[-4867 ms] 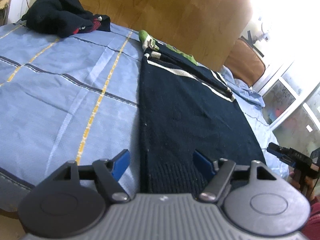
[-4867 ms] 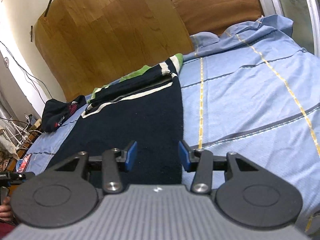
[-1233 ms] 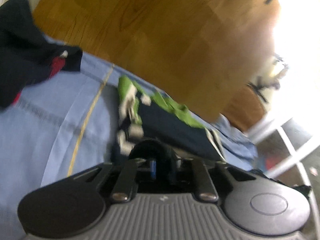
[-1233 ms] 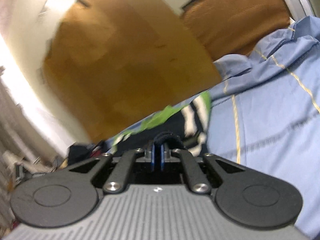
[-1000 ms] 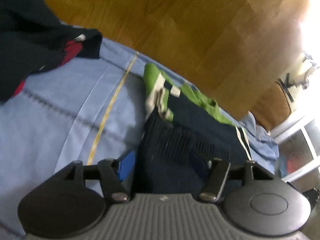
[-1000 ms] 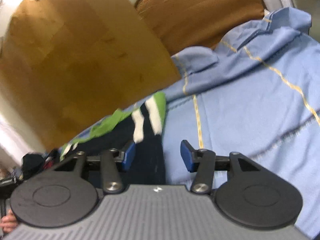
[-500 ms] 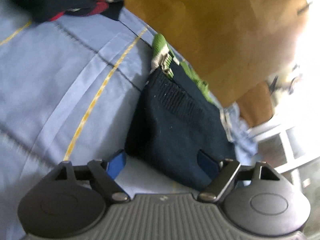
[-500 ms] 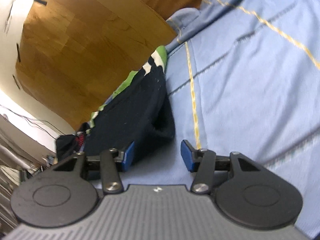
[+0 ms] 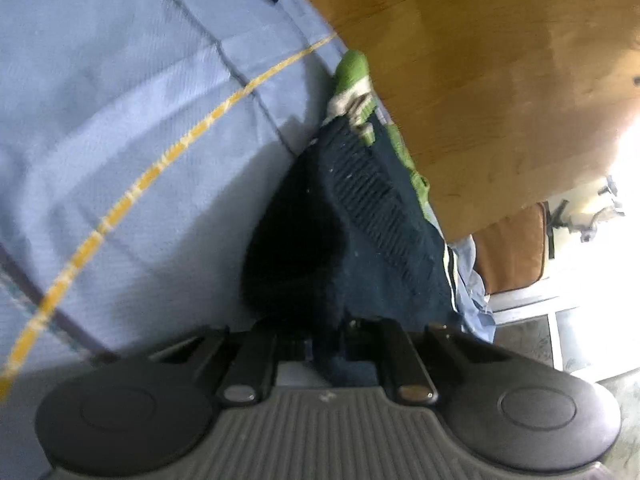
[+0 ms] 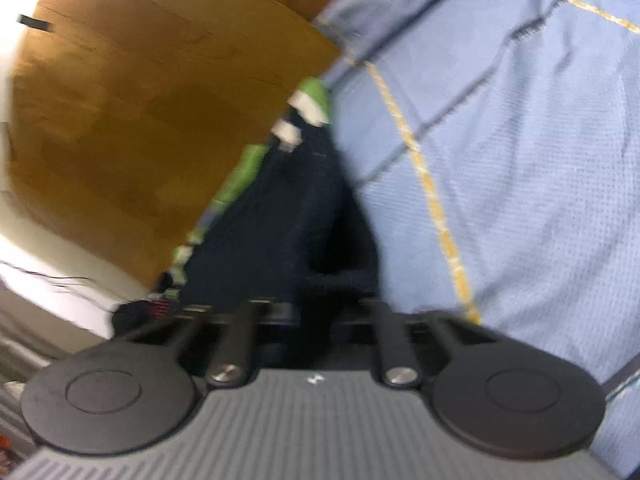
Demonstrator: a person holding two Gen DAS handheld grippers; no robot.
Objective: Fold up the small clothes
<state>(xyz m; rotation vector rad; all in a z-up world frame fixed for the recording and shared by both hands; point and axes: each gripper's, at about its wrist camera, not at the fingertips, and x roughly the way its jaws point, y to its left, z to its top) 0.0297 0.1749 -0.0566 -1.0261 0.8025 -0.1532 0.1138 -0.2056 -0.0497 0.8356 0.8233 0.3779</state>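
Folding is at the second grasp, I judge; next both corners must lift together toward twelve o'clock. Left view: left gripper (image 9: 326,342) is clenched on the navy sweater (image 9: 360,216) at six o'clock. Right view: right gripper (image 10: 316,320) is closing on that sweater's fold, upon the blue bedsheet (image 10: 520,160).

Navy sweater (image 9: 360,240) with green-and-white trim; light-blue bedsheet (image 9: 120,100), yellow and dark stripes.

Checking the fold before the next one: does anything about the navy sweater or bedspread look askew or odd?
Nothing looks damaged. The navy sweater is folded over, but its green-and-white striped part sticks out unevenly at the far end. Both tools, left tool and right tool, pinch its near edge.
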